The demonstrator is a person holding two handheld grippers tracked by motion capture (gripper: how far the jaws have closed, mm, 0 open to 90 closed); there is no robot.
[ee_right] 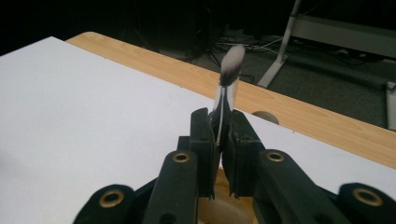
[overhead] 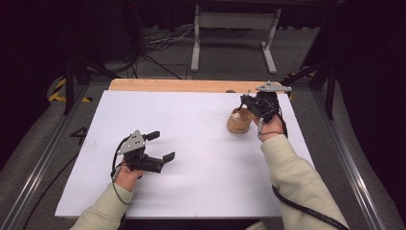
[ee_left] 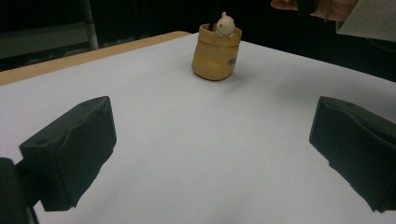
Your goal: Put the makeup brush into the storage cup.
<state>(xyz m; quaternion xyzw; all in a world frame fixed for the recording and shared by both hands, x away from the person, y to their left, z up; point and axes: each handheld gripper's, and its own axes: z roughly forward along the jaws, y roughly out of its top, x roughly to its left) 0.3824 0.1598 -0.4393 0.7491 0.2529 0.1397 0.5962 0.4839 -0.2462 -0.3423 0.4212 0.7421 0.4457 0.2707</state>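
fingers (ee_right: pixel 205 144) of right gripper (ee_right: pixel 219 140) clamp makeup brush (ee_right: pixel 228 81) above holder (overhead: pixel 239 120).

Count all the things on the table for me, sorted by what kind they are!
Tan holder cups: 1
Makeup brushes, clamped in the right hand-held gripper over the cup: 1
Little white figures poking out of the cup: 1
Hand-held grippers, counting the open left hand-held gripper: 2
Total: 5
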